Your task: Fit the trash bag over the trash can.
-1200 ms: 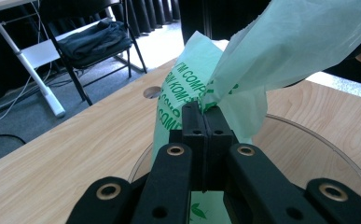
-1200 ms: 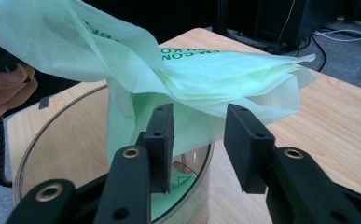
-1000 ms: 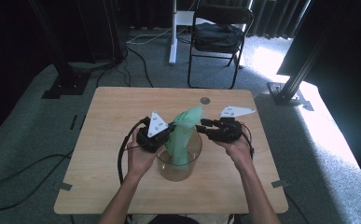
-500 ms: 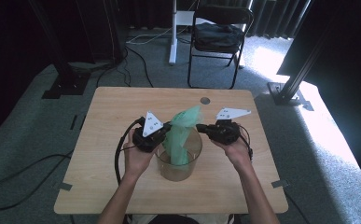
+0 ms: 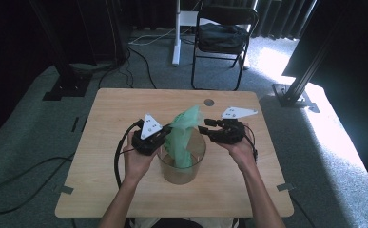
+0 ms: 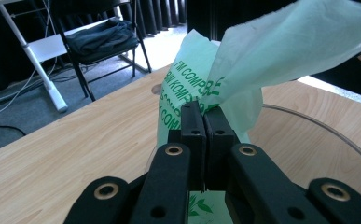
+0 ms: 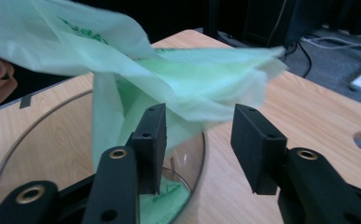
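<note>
- Green bag [image 5: 181, 135] stands at the middle of the high view, its lower part down inside the clear round container [image 5: 181, 173] on the wooden table [image 5: 105, 123], its top flaring up above the rim.
- Left of the bag in that view, I have the left gripper [image 5: 165, 136] pressed together on a fold of the film at the bag's near edge; in the left gripper view the two black pads meet on the printed plastic [image 6: 201, 100] just above the container rim.
- I judge the bag very light, limp and thin: it will crumple, cling and slide between pads, and a hard tug could tear it. Best hold is a doubled fold at the mouth edge, not a single sheet.
- Container looks stiff and light, so I think it may shift or tip if the bag is pulled sideways.
- Right of the bag, the right gripper [image 5: 205, 129] has just been opening; in the right gripper view its jaws stand spread with the loose top flap [image 7: 201, 88] hanging just above and between them, pads not pressing it.
- Next grip there, as I see it, should take the opposite mouth edge.
</note>
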`<state>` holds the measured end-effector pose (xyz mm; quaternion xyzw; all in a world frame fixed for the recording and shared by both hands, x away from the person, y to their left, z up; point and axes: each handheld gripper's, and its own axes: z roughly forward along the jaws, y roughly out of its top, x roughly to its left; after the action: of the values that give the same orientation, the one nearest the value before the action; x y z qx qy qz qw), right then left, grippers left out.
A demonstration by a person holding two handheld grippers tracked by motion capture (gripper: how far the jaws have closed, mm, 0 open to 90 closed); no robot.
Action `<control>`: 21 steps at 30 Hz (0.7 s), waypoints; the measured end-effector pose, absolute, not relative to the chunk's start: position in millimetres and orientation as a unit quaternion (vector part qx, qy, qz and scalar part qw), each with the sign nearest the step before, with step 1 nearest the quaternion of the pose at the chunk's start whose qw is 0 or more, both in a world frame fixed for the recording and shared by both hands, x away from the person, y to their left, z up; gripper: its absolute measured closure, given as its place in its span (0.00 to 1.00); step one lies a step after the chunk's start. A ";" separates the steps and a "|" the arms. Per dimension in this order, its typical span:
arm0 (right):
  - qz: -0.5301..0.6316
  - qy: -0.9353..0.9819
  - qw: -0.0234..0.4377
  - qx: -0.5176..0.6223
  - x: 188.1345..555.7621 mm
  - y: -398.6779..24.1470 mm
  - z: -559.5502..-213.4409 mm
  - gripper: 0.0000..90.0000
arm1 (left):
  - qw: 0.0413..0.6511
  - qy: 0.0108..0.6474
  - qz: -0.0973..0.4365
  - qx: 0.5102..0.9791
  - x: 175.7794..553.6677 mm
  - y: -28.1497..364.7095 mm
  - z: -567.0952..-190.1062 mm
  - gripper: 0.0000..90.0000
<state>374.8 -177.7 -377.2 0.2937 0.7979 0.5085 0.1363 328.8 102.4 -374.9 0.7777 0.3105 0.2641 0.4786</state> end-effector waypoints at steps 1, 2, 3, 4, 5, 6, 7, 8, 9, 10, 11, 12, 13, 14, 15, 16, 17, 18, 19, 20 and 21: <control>0.510 0.799 0.136 0.287 374.7 -175.0 -376.8 0.59 | 0.480 0.311 0.263 0.777 328.5 102.2 -374.7 0.99; 0.509 0.802 0.136 0.282 374.6 -172.1 -376.4 0.59 | 0.481 0.310 0.263 0.777 328.3 102.2 -374.4 0.99; 0.505 0.805 0.138 0.278 374.9 -168.7 -376.3 0.59 | 0.483 0.310 0.263 0.775 328.0 102.0 -373.9 0.99; 0.499 0.810 0.140 0.274 375.9 -165.4 -376.7 0.59 | 0.485 0.309 0.262 0.775 327.7 102.1 -373.4 0.99; 0.494 0.813 0.141 0.274 377.6 -162.2 -377.6 0.60 | 0.486 0.309 0.262 0.774 327.3 102.0 -372.9 0.99; 0.488 0.816 0.141 0.275 379.8 -159.5 -378.8 0.72 | 0.486 0.308 0.263 0.775 326.9 102.1 -372.5 0.99; 0.483 0.820 0.138 0.274 381.3 -157.5 -379.8 0.83 | 0.486 0.308 0.264 0.774 326.8 102.6 -372.2 0.99; 0.480 0.822 0.136 0.273 381.8 -155.8 -380.9 0.92 | 0.486 0.310 0.266 0.773 326.7 103.4 -372.0 0.99; 0.473 0.826 0.137 0.275 381.3 -153.9 -382.6 1.00 | 0.486 0.311 0.266 0.772 327.3 104.8 -372.0 0.99; 0.473 0.826 0.137 0.275 381.3 -153.9 -382.6 1.00 | 0.487 0.313 0.265 0.771 327.8 106.3 -372.1 0.99; 0.469 0.829 0.136 0.274 380.4 -153.8 -383.8 1.00 | 0.488 0.316 0.265 0.769 328.3 107.6 -372.2 0.99; 0.469 0.829 0.136 0.274 380.4 -153.8 -383.8 1.00 | 0.488 0.317 0.264 0.769 328.5 109.0 -372.3 0.99; 0.467 0.830 0.136 0.273 380.0 -154.1 -384.0 1.00 | 0.489 0.318 0.264 0.768 328.5 110.3 -372.5 0.99; 0.465 0.831 0.137 0.273 379.5 -154.6 -384.0 1.00 | 0.489 0.319 0.266 0.768 328.5 111.6 -372.8 0.99; 0.464 0.831 0.139 0.273 379.4 -155.5 -383.9 1.00 | 0.490 0.321 0.266 0.766 328.6 112.8 -373.4 0.99; 0.464 0.831 0.139 0.276 379.1 -156.7 -383.8 1.00 | 0.490 0.324 0.266 0.765 329.0 114.5 -374.0 0.99; 0.464 0.830 0.140 0.277 378.9 -158.2 -383.6 1.00 | 0.488 0.327 0.266 0.764 329.4 116.5 -374.7 0.99; 0.464 0.829 0.140 0.279 378.2 -159.9 -383.4 1.00 | 0.488 0.331 0.266 0.763 329.9 118.5 -375.7 0.99; 0.465 0.828 0.141 0.280 377.5 -162.0 -383.3 1.00 | 0.486 0.333 0.266 0.763 330.6 120.9 -376.7 0.99; 0.465 0.828 0.142 0.280 376.8 -164.3 -383.4 1.00 | 0.486 0.337 0.265 0.761 331.2 123.3 -377.7 0.99; 0.464 0.828 0.143 0.281 375.9 -166.6 -383.8 1.00 | 0.485 0.340 0.264 0.761 331.8 126.0 -378.5 0.99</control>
<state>375.9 -166.6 -383.8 0.2812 0.8278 0.4639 0.1430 331.8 126.0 -378.5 0.7609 0.3403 0.2641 0.4852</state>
